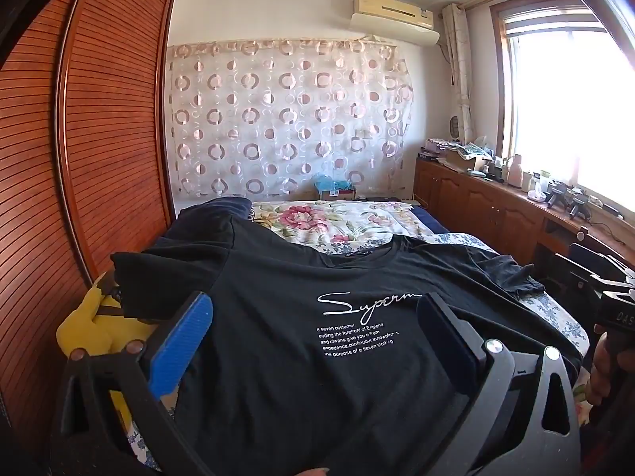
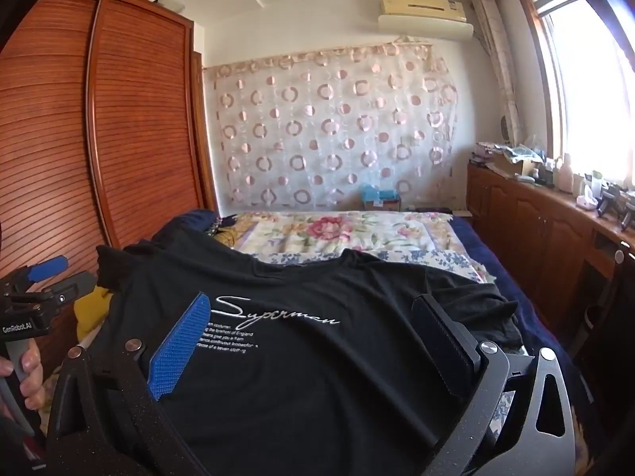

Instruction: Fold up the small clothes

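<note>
Where the bed (image 1: pixel 555 317) takes up the middle of the room, its cover is a blue-and-white flower print, with a second quilt (image 1: pixel 341 222) of big pink blooms farther back. A slatted wooden wardrobe (image 1: pixel 99 139) stands along the left side, and a sheer curtain (image 1: pixel 285 119) patterned with rings hangs on the far wall under an air conditioner (image 1: pixel 393 12). Low wooden cabinets (image 1: pixel 476 198) run below a bright window (image 1: pixel 575 111) on the right, their top crowded with small items.

A black T-shirt (image 1: pixel 278 297) lies spread flat on the bed, front side up, collar toward the far wall. White script and a few lines of small print cross its chest. One sleeve reaches left over something yellow (image 1: pixel 91 329) at the bed's edge; the other lies rumpled on the right.

Each gripper hangs over the near part of the shirt. The left gripper (image 1: pixel 313 313) has its jaws spread wide with nothing clamped, and the right gripper (image 2: pixel 309 309) is likewise wide apart and empty. A hand (image 2: pixel 27 373) holds the left one's handle.
</note>
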{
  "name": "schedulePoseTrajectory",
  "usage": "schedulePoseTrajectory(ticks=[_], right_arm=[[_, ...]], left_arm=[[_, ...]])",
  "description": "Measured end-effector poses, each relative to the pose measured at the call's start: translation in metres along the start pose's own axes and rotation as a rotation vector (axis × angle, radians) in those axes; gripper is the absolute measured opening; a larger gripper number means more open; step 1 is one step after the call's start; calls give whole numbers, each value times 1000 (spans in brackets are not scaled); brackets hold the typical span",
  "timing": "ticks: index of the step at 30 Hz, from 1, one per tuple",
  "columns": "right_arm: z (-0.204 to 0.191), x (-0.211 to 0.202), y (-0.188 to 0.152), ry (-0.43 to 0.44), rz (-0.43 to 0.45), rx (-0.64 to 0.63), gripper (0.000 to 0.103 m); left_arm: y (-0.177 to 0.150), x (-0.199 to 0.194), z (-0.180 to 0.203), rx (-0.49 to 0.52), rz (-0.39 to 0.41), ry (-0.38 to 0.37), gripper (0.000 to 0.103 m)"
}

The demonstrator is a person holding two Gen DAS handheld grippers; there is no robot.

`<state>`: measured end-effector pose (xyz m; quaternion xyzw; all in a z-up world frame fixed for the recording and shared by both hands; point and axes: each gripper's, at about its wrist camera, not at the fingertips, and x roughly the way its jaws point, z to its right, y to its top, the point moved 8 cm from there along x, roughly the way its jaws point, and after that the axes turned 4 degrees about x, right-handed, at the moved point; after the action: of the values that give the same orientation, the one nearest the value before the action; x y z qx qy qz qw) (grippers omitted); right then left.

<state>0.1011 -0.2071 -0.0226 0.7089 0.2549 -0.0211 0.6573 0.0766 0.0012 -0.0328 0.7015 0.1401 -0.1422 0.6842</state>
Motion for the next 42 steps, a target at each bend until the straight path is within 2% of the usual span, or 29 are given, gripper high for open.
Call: schedulePoseTrajectory(ticks=[42], right_arm=[[0, -1, 1, -1, 5, -2, 103]], left_arm=[[13, -19, 7, 25, 26, 7, 103]])
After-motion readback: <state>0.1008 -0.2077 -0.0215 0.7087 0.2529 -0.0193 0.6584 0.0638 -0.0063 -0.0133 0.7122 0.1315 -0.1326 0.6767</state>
